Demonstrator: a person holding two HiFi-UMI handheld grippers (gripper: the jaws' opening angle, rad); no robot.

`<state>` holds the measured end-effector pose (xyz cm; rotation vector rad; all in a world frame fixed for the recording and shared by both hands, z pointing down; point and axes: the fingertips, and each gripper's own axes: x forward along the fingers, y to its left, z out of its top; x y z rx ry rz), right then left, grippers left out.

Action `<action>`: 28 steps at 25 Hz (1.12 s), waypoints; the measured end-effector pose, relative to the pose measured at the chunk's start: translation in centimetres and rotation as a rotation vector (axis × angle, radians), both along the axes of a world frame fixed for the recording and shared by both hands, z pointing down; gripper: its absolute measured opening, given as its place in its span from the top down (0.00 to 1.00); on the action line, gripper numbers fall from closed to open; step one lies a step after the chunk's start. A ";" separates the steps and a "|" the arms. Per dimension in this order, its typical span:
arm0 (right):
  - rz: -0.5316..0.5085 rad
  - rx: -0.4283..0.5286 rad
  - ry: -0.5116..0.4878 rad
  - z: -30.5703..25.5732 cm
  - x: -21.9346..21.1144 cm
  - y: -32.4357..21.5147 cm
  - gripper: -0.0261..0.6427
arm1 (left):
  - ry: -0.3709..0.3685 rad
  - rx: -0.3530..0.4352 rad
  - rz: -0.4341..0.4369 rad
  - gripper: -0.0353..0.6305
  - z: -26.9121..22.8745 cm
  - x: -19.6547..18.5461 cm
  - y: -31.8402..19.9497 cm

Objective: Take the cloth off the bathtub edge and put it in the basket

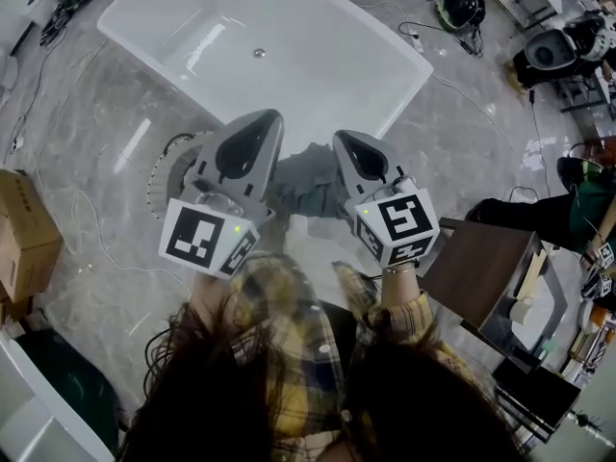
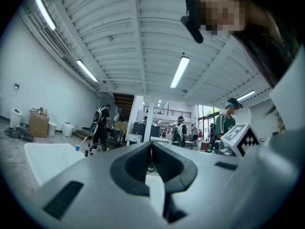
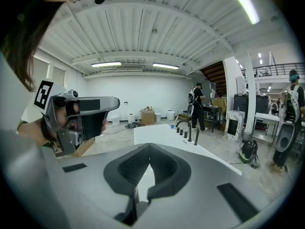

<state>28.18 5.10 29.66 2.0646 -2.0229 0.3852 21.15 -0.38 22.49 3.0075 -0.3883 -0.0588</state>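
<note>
By the tub's (image 1: 173, 27) near edge, the left gripper (image 1: 265, 120) and the right gripper (image 1: 347, 142) both have their jaws pressed together on nothing. The grey cloth (image 1: 310, 186) sits crumpled just off that edge, between them. The basket's (image 1: 166, 166) rim shows farther left along it.

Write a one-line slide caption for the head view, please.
Left tongs and right tongs, both shut, hover over a grey cloth at the white bathtub's near edge.

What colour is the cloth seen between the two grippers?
The cloth is plain grey, with no pattern visible; the head view shows it best.
</note>
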 end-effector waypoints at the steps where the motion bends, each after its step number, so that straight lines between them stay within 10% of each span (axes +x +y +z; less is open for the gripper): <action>1: -0.010 0.000 -0.002 0.1 0.5 -0.2 0.94 | 0.001 -0.003 -0.007 0.92 0.0 0.5 -0.1; 28: 0.073 -0.084 -0.062 4.6 5.0 -2.3 0.94 | -0.138 -0.087 0.067 0.92 6.0 3.6 -1.3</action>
